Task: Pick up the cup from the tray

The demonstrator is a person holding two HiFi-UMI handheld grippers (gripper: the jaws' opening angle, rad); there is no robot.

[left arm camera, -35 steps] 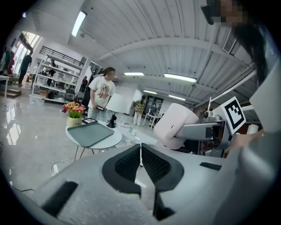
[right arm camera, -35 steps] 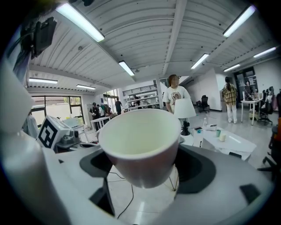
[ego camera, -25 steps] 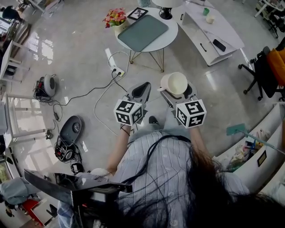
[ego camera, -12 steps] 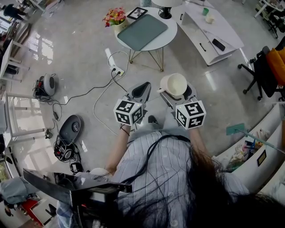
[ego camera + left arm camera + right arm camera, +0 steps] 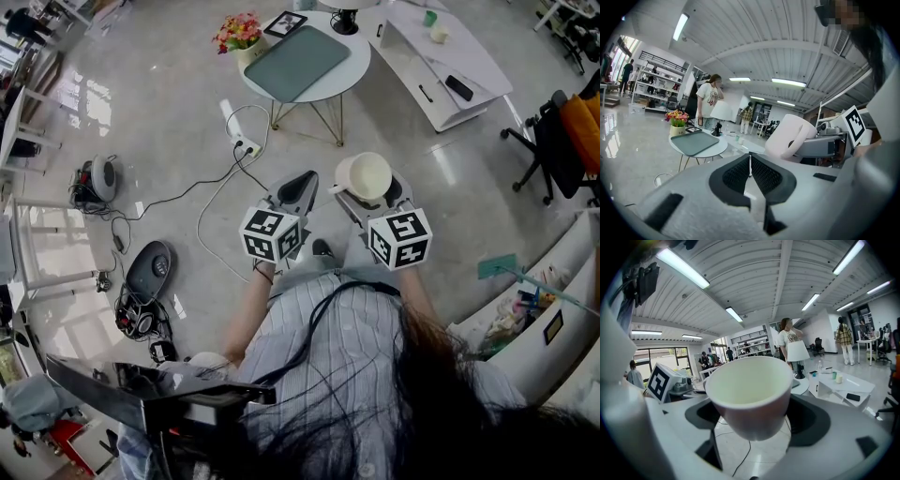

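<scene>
A cream-white cup (image 5: 366, 177) is held upright and empty in my right gripper (image 5: 371, 192), well above the floor and close to the person's body. In the right gripper view the cup (image 5: 750, 394) fills the middle, its base clamped between the dark pads. My left gripper (image 5: 296, 192) is beside it on the left, jaws shut with nothing between them; in the left gripper view its fingertips (image 5: 750, 165) touch and the cup (image 5: 790, 137) shows at the right. The grey-green tray (image 5: 298, 61) lies bare on the round white table (image 5: 349, 75) ahead.
A flower pot (image 5: 239, 37) and a picture frame (image 5: 290, 22) stand on the round table. A low white table (image 5: 445, 56) with a phone lies at the right. Cables and a power strip (image 5: 236, 131) trail on the floor. An office chair (image 5: 553, 150) is far right. People stand in the background.
Both grippers and the cup keep their place; the view has shifted only slightly, with the tables sitting a little higher in the picture.
</scene>
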